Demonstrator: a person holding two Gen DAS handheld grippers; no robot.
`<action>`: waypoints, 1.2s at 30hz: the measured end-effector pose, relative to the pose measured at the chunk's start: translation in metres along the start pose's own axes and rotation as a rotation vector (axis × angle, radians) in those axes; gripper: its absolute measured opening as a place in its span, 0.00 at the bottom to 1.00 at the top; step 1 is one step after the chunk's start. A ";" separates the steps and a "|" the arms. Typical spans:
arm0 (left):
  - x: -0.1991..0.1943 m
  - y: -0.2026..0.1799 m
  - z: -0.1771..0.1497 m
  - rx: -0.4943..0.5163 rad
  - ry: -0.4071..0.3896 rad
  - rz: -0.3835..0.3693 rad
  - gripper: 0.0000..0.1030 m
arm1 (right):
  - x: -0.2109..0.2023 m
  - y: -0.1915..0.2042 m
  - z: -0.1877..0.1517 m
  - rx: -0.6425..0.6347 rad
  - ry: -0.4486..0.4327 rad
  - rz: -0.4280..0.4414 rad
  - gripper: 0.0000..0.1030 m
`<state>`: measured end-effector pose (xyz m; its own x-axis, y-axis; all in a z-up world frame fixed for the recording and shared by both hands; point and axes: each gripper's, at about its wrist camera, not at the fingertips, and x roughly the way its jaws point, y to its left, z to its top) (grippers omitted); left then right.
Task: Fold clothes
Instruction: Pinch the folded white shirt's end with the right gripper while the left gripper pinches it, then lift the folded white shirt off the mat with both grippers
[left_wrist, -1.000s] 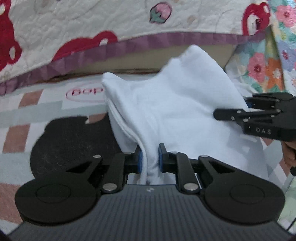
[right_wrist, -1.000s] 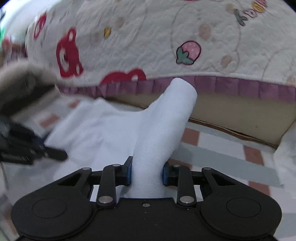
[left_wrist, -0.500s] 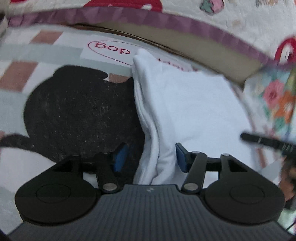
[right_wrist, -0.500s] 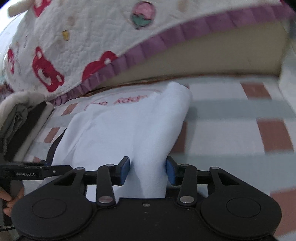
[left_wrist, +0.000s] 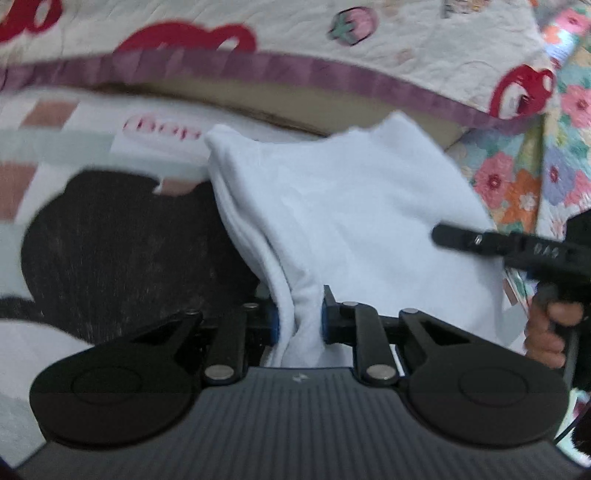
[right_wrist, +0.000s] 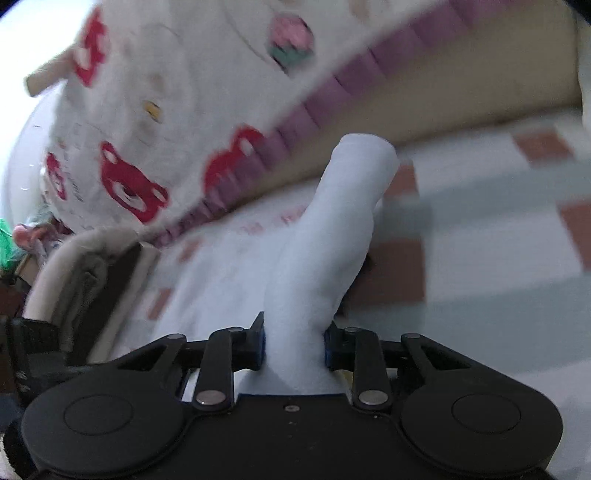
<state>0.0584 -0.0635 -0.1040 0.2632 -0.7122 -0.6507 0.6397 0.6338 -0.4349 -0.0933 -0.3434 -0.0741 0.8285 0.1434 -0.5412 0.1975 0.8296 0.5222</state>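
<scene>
Holding a bunch of white cloth, the left gripper has its jaws closing, with a thick fold of the cloth squeezed between the blue pads. The right gripper is closing too, and a fat roll of the same white cloth stands up between its pads. So both grippers pinch the cloth, one at each end.

The white cloth lies spread on a checked mat on the floor, just beside a bed with a bear quilt. Part of it covers a black dog shape printed on the mat. In the left view, the right gripper shows at the far side of the cloth, with a hand on its handle.

The step looks like picking up one edge of the cloth to fold it over. To do it well, both grippers should bite firmly first, so nothing slips out. Then they should lift together, at the same speed, so the edge stays straight between them. Keep the cloth a bit tight, but do not tug hard. Carry the edge across and lay it down so the corners meet. The pictures are blurry, so I cannot tell how many layers each gripper has.
</scene>
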 end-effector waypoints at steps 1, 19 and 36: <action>-0.004 -0.005 0.001 0.017 -0.002 0.005 0.17 | -0.007 0.009 0.002 -0.033 -0.018 -0.012 0.31; 0.021 -0.001 -0.021 -0.035 0.076 0.003 0.18 | -0.014 0.009 -0.017 -0.096 0.080 -0.124 0.33; 0.013 -0.021 -0.020 0.140 0.005 -0.016 0.19 | -0.031 0.006 -0.023 -0.010 0.026 -0.032 0.31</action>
<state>0.0345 -0.0804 -0.1157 0.2487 -0.7205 -0.6473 0.7386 0.5735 -0.3545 -0.1296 -0.3307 -0.0698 0.8081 0.1308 -0.5743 0.2181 0.8393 0.4980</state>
